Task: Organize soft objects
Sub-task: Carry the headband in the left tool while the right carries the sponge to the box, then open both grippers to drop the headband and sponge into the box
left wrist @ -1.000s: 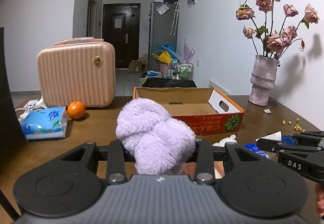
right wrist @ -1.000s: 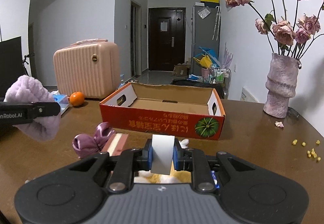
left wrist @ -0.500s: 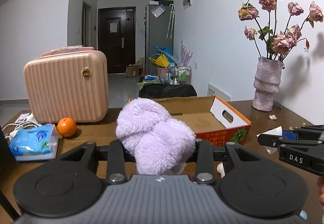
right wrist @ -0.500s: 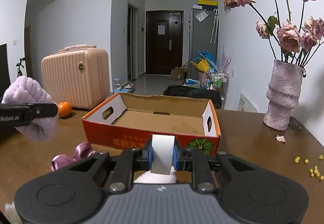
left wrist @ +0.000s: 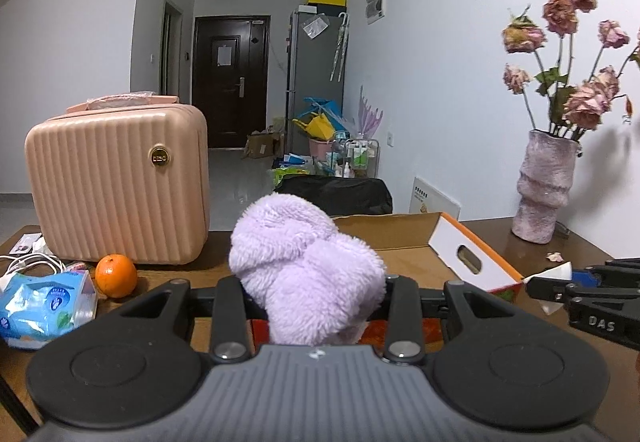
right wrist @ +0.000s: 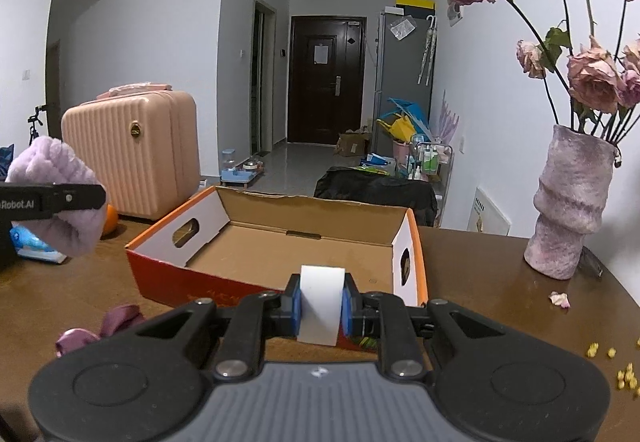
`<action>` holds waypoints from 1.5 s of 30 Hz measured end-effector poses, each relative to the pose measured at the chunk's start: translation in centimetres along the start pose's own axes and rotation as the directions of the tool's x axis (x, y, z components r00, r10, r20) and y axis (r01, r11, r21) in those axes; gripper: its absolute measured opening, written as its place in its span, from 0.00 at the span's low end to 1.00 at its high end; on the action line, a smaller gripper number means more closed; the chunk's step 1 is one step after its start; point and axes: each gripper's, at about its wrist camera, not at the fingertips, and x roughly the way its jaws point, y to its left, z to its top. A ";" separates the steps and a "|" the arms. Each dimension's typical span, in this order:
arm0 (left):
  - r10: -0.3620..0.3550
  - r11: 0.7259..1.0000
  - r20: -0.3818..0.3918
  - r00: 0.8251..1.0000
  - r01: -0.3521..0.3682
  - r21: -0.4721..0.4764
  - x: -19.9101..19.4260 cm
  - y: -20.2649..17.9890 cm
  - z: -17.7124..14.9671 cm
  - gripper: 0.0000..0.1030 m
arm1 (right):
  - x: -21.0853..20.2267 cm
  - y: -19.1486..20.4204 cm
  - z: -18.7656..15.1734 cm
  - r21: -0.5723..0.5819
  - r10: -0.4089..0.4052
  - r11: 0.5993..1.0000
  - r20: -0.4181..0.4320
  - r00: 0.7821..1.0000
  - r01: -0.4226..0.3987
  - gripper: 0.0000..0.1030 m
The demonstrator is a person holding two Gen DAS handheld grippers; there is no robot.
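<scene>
Carrying, left side: left gripper (left wrist: 316, 294) is clamped on a fluffy lilac cloth (left wrist: 304, 270), which bulges above and below the jaws, so the hold looks firm enough for transport.
Where the cloth sits: held clear of the table, near the left end of the cardboard box (right wrist: 276, 242) and not yet over its opening.
Left of the box: a peach suitcase (left wrist: 120, 186), an orange (left wrist: 116, 276) and a blue tissue pack (left wrist: 44, 306) stand on the table (right wrist: 480, 282); none looks like part of the sorting.
Near front of the box: a purple ribbon bow (right wrist: 100, 326) lies loose on the wood, seemingly waiting its turn.
Landmark, centre: the box stands open and bare inside, top flap up, an easy target for dropping soft things into.
Carrying, right side: right gripper (right wrist: 322, 308) is pinched tight on a folded white cloth (right wrist: 322, 304), a flat upright strip between the blue pads (right wrist: 296, 306).
Where the white piece sits: just at the box's near wall, poised, I'd judge, to go over the rim.
Right of the box: a vase of dried roses (right wrist: 568, 210) stands well apart, with yellow crumbs (right wrist: 616, 366) scattered nearer the camera; worth steering clear of.
Step in hand: both loads look bound for the box, neither released.
</scene>
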 end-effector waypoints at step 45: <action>0.002 0.996 -0.092 0.996 0.006 0.086 15.4 -0.2 -0.4 0.52 | 13.1 -3.9 1.9 0.008 0.048 0.999 -0.081 0.996 -0.048 0.25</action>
